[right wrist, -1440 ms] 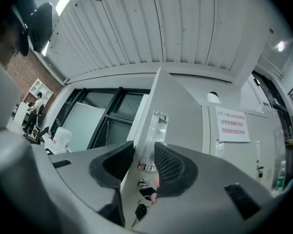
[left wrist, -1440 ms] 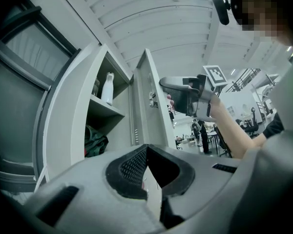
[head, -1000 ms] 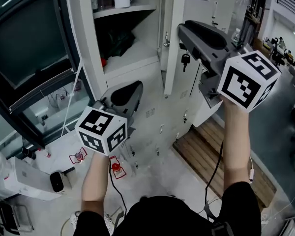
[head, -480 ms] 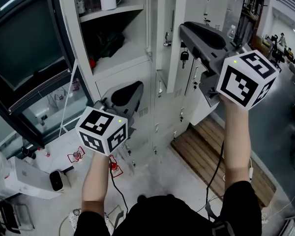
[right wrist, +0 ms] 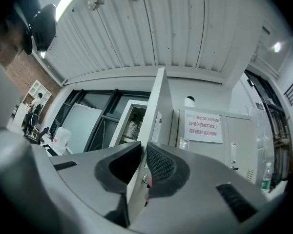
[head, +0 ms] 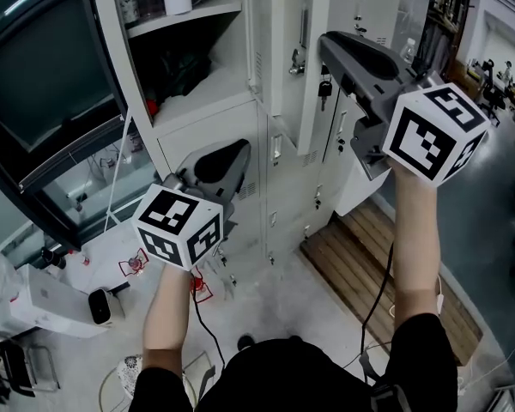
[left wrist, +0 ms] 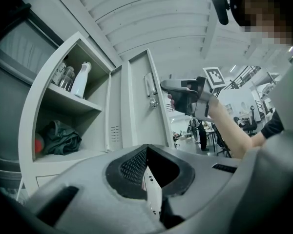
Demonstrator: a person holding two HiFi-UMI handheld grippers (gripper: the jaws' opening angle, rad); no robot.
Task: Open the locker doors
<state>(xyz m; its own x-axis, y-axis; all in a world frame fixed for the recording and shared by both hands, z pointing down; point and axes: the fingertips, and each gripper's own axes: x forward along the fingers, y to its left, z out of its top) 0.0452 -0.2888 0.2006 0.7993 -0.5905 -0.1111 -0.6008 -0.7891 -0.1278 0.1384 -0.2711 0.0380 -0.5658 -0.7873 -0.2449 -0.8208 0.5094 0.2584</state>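
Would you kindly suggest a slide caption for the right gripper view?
Right gripper, its jaws having just been closing on the edge of the open locker door, with a posted notice beyond.

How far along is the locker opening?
Done: the upper door stands open. In hand: the right gripper has just been closing its jaws on that door's edge. To do: the lower door beneath is shut; the left gripper, shut and empty, hangs near it.

Right tool tighter on locker door
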